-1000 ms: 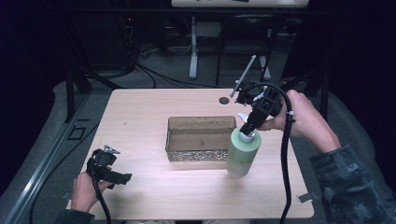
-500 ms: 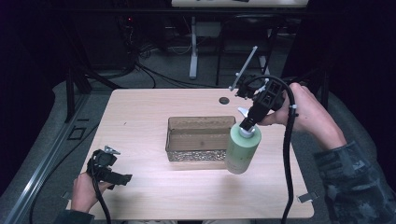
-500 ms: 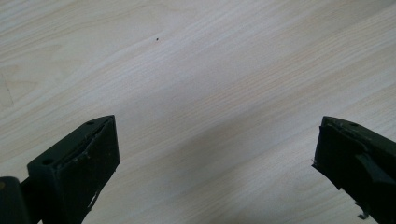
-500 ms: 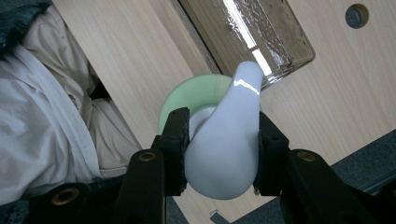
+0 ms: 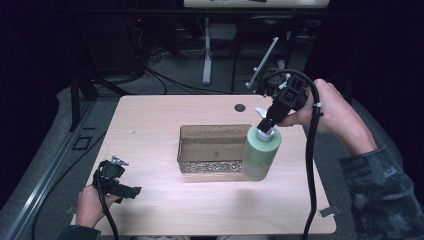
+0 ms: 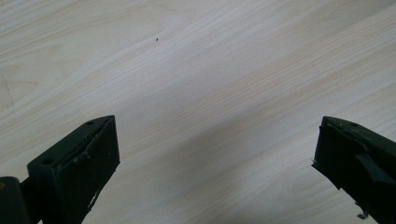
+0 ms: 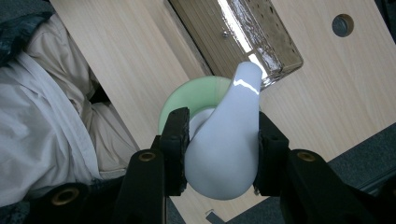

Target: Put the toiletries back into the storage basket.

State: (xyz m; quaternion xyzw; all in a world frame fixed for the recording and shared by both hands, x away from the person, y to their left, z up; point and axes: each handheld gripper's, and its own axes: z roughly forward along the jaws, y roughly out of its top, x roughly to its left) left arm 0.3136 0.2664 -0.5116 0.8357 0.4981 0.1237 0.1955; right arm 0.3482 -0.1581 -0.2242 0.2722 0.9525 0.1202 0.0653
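Overhead, the right gripper (image 5: 266, 121) is clamped on the white pump head (image 7: 229, 140) of a pale green dispenser bottle (image 5: 260, 152), which hangs upright just beside the right end of the open cardboard box (image 5: 215, 148) at mid-table (image 5: 150, 120). Near the table's front left corner, the left gripper (image 5: 131, 190) has its jaws wide apart over bare wood.

We see a light green bottle (image 5: 260, 155) with a white pump top (image 7: 229, 140), a brown box (image 5: 212, 148), a pale wood table (image 5: 160, 120) and black grippers.
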